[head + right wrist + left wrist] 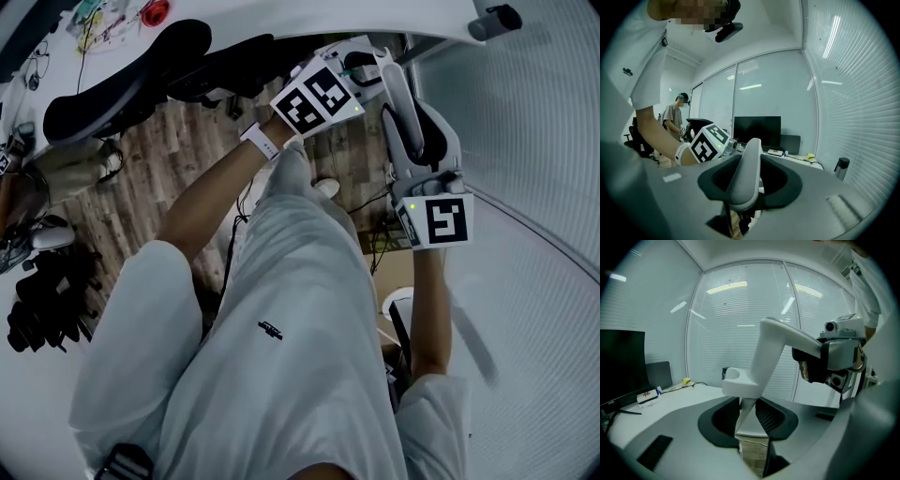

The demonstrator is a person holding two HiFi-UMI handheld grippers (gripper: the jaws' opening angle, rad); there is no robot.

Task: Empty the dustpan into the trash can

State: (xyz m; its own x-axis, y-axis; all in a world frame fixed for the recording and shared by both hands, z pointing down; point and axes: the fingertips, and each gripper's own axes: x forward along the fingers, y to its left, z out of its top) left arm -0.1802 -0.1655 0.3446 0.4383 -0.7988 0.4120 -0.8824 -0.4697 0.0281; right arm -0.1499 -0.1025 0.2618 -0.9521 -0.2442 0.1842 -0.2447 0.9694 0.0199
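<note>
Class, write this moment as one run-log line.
right gripper: shut on white handle | left gripper: open, handle's end between jaws | trash can: not in view

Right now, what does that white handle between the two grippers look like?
The white handle looks like smooth plastic, a bent bar with a chunkier, hollowed end. It is up in the air, held in the right gripper, whose jaws close on it. Its chunky end sits at the left gripper; whether those jaws squeeze it, I cannot tell.
</note>
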